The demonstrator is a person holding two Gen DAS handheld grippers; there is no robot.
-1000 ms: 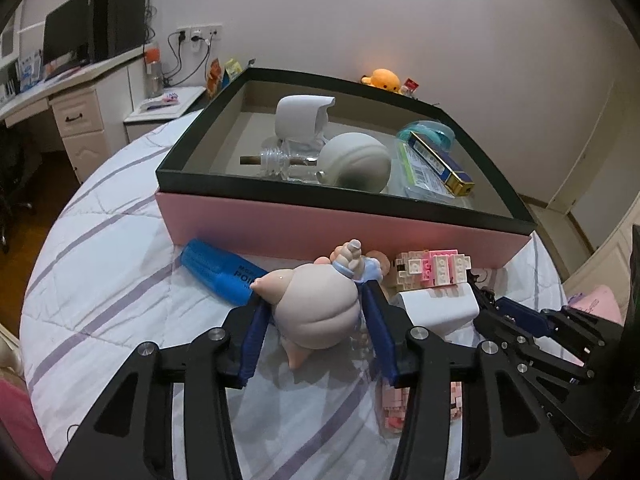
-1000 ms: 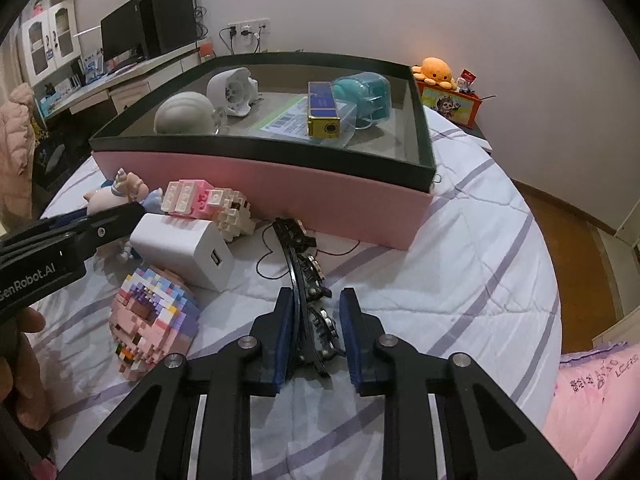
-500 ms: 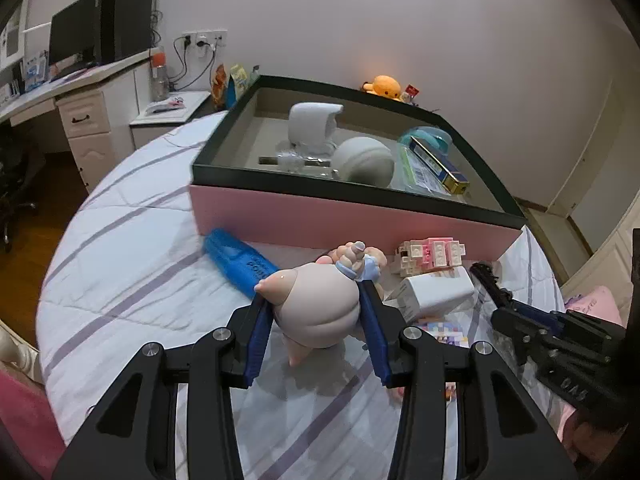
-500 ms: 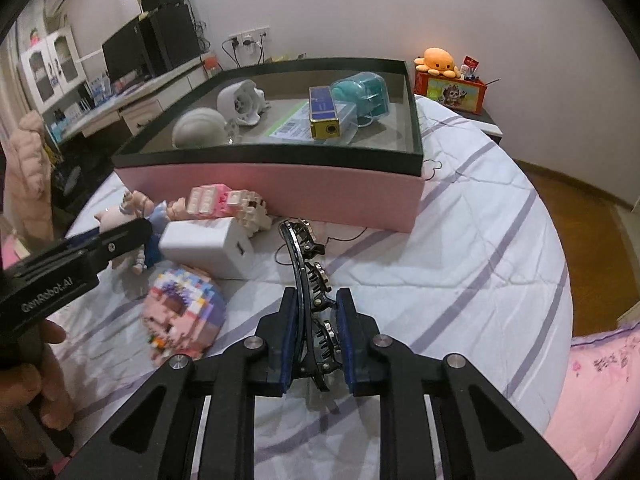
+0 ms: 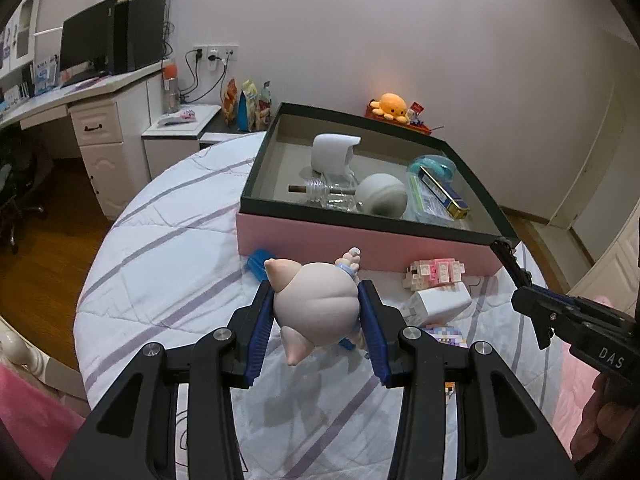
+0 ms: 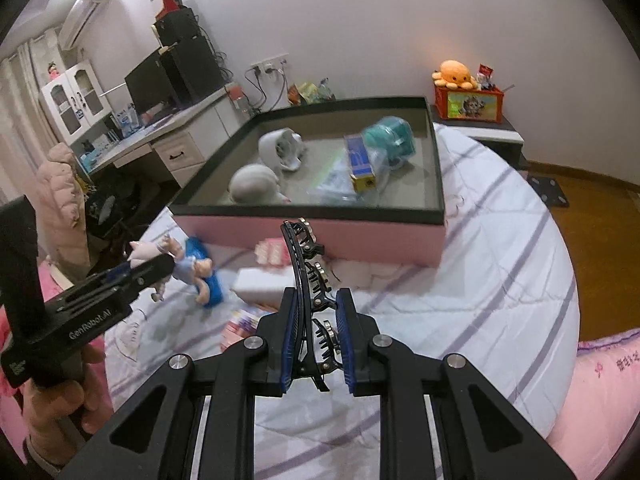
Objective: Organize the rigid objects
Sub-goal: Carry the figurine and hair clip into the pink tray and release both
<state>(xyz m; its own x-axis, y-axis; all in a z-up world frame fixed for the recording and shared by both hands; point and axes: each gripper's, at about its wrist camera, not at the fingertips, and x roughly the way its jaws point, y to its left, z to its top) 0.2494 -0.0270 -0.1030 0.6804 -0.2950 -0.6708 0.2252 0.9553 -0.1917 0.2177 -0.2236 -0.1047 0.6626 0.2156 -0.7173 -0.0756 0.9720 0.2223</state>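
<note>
My left gripper [image 5: 318, 326] is shut on a pink doll figure [image 5: 316, 312] and holds it in the air above the bed, short of the box. My right gripper [image 6: 316, 320] is shut on a black hair clip [image 6: 310, 276], also lifted above the bed. The pink box with a dark rim [image 5: 360, 236] stands ahead in both views, and it also shows in the right wrist view [image 6: 320, 236]. It holds a white fan [image 5: 334, 154], a round white ball [image 5: 382, 200], a glass bottle [image 5: 324, 194], a blue-and-gold packet [image 5: 442, 192] and a teal object [image 5: 436, 164].
On the striped bedcover lie a blue marker [image 5: 256, 266], a pink-and-white block figure [image 5: 434, 274], a white charger [image 5: 436, 306] and a pixel-block toy [image 5: 446, 334]. A desk with a monitor [image 5: 88, 48] stands at the left. An orange plush [image 5: 392, 106] sits behind the box.
Both grippers have risen and pulled back from the bed with their objects. The box now looks farther and lower, and the hair clip is off the cover.
</note>
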